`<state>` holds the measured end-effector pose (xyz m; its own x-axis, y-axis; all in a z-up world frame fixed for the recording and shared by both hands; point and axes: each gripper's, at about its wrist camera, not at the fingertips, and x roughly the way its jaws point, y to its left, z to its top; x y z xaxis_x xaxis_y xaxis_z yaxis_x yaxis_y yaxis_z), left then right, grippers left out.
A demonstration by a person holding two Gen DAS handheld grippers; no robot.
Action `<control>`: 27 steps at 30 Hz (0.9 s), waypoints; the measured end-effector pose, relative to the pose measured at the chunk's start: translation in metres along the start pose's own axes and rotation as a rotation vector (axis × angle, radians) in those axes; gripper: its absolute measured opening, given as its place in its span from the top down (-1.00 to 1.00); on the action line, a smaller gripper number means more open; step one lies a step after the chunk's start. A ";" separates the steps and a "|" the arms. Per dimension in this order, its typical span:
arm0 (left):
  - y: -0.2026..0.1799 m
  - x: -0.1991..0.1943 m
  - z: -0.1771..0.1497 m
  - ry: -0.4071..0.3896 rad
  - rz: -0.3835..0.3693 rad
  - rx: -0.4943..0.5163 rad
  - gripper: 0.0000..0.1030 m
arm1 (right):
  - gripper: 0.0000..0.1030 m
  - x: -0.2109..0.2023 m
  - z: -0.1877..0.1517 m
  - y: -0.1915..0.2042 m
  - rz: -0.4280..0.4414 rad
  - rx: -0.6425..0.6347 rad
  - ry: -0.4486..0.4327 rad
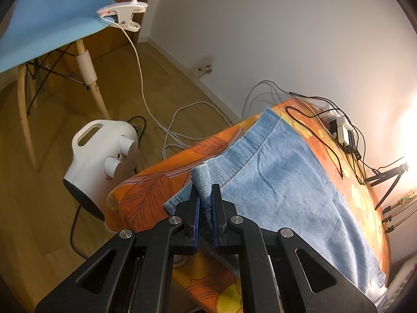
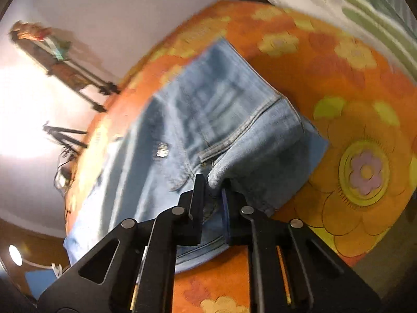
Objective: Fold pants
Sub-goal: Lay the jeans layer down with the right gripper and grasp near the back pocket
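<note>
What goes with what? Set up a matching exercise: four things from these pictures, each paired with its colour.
Things:
1. jeans
2. chair seat
3. heater
4. cover under the jeans

Colours:
a. white
b. orange with flowers
c. faded blue denim
d. plain light blue

Pairs: 1-c, 2-d, 3-a, 4-b

2 close downward wrist views, shared jeans (image 1: 281, 182)
</note>
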<state>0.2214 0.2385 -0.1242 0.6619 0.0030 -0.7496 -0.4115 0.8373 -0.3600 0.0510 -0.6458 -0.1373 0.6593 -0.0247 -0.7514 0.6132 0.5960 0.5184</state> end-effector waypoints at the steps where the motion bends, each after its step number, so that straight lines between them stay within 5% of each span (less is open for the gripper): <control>1: -0.001 -0.001 0.001 -0.005 -0.002 0.002 0.88 | 0.80 -0.010 0.001 0.007 0.006 -0.027 -0.015; 6: -0.004 -0.004 0.003 -0.020 0.000 0.026 0.88 | 0.86 -0.058 0.000 0.025 0.006 -0.131 -0.110; 13: 0.006 0.003 -0.005 0.000 0.010 0.014 0.88 | 0.86 -0.010 -0.020 0.001 -0.140 -0.136 -0.008; 20: -0.002 -0.007 -0.001 -0.046 0.006 0.039 0.88 | 0.85 -0.012 -0.028 -0.003 -0.194 -0.202 0.014; 27: 0.007 0.006 -0.009 -0.006 0.018 0.056 0.88 | 0.70 -0.021 -0.037 0.015 -0.270 -0.319 0.046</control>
<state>0.2170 0.2392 -0.1363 0.6584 0.0211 -0.7524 -0.3873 0.8666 -0.3146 0.0305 -0.6063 -0.1286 0.4688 -0.1825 -0.8642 0.5911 0.7919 0.1534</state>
